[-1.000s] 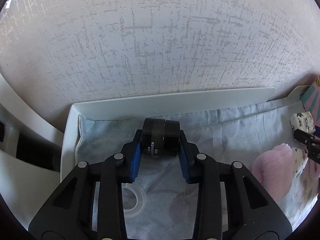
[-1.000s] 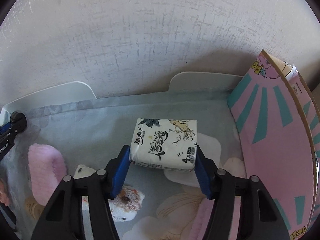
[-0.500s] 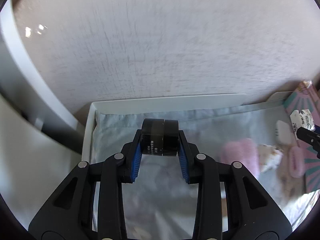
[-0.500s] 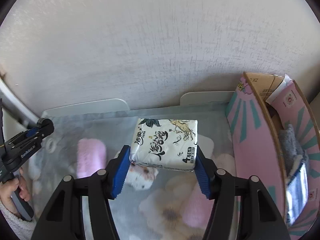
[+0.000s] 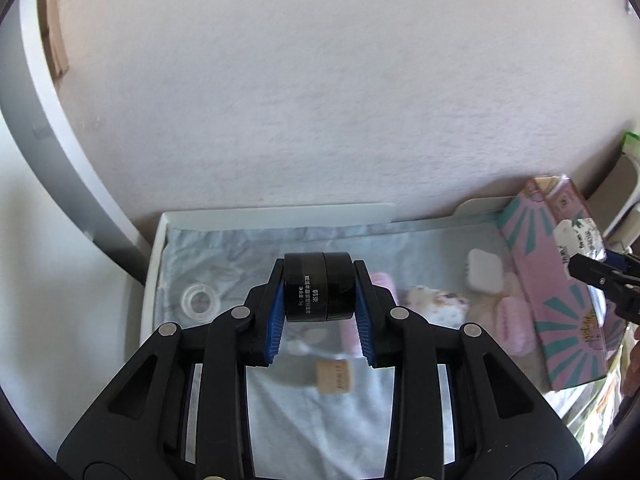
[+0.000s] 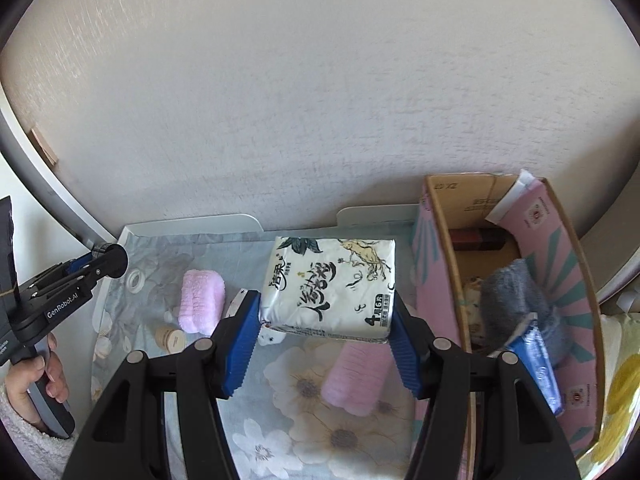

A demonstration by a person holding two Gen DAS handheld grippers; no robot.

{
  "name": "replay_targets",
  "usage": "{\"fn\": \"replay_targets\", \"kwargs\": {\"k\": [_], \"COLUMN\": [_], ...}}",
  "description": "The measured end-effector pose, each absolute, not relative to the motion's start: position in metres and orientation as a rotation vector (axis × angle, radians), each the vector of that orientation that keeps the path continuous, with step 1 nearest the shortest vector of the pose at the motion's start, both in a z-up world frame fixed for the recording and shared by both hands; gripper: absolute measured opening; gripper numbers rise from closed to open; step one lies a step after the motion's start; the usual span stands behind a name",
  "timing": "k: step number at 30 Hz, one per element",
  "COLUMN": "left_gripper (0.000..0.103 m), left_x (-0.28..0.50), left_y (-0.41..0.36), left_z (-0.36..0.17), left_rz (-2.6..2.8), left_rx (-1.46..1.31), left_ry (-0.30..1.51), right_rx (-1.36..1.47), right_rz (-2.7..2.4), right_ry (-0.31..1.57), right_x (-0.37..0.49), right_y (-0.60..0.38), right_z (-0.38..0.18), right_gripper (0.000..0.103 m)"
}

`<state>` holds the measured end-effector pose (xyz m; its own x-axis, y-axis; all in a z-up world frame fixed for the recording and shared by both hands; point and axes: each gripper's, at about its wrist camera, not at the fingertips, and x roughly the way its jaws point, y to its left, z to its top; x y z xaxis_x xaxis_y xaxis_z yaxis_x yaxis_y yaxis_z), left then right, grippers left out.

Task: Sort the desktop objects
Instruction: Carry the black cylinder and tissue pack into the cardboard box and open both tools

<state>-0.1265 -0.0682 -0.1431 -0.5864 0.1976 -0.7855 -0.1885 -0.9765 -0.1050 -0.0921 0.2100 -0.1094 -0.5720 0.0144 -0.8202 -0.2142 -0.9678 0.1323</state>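
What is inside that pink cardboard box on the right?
Inside the pink box a grey folded cloth, a blue packet and a dark red item show. Whatever lies beneath the cloth is covered.

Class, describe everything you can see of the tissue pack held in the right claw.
The tissue pack is a soft, flat rectangular packet in glossy white plastic film, printed with black brush calligraphy, dark leaves and a golden figure. The right claw grips it by its two short sides, the blue ribbed pads pressing its near corners. It hangs clear above the flowered cloth, printed face up, just left of the open pink box. Nothing else touches it.
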Motion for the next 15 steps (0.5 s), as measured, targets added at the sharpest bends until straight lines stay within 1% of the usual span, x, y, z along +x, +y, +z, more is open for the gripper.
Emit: {"fn": "replay_targets", "kwargs": {"k": [4,8,15], "left_gripper": [0.028,0.028,0.028], "left_x": [-0.121,-0.120,-0.125], "left_y": [-0.043,-0.016,0.057], "left_z": [-0.124,-0.113,-0.096], "left_rz": [2.604,2.573,2.474], "left_rx": [-1.251,-1.210,-1.129], "left_ry": [0.048,0.066,0.139], "right_rx": [-1.361,-1.334,-1.262], "right_rz": [2.656,2.645,2.599], "right_ry": [0.342,0.357,0.395], "right_x": [-0.080,-0.063,-0.031], "right_y": [0.225,0.243,0.289], "right_z": [-0.109,-0.096,-0.083], "right_gripper": [0.056,0.056,0.056]}}
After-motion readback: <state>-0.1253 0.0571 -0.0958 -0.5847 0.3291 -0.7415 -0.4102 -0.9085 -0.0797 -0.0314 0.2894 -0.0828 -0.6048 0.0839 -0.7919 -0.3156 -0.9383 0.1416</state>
